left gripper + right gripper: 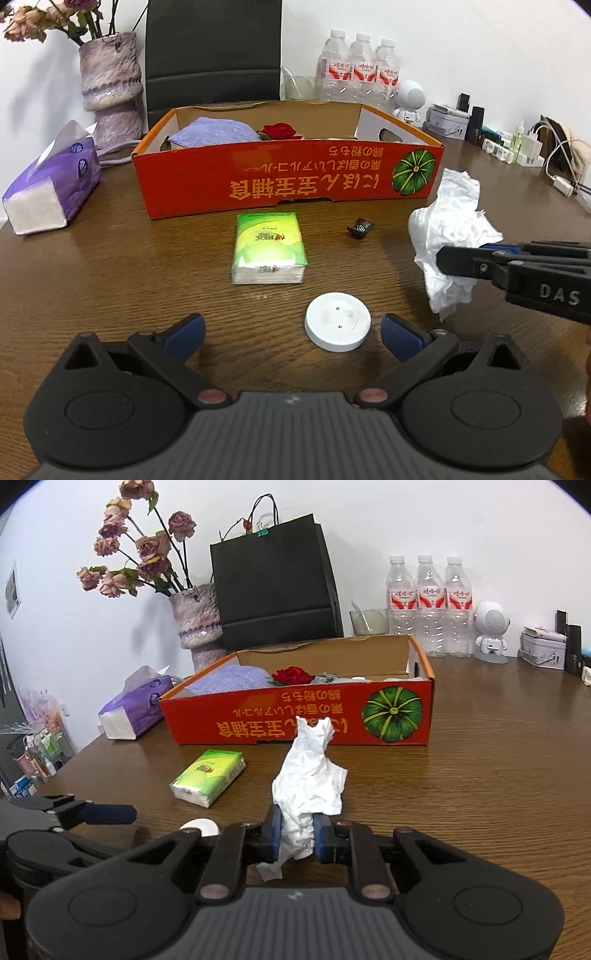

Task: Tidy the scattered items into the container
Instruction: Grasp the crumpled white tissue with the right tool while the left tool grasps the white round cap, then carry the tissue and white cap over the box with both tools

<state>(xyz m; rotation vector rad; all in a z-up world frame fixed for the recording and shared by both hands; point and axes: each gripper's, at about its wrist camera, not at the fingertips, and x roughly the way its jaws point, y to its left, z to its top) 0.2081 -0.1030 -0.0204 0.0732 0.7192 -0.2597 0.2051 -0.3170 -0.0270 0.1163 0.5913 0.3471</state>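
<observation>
1. The crumpled white tissue paper is clamped low down between the blue pads of the right tongs, which are nearly closed on it; most of the wad stands up and forward of the tips, and a loose corner hangs below.
2. The orange cardboard box with the green pumpkin print lies straight ahead of the right tongs, near but apart, with its long front wall running crosswise to them. By my reading, the carry has to go forward and over that wall.
3. The flat white round disc lies on the brown wood-grain desk, just ahead of the left tongs and nearer the right-hand pad. These stand wide open and hold nothing.
4. The green pack of pocket tissues lies beyond the disc, its long axis pointing toward the box; the left tongs are the nearer.
5. A small black object lies right of the pack, near the box front.
</observation>
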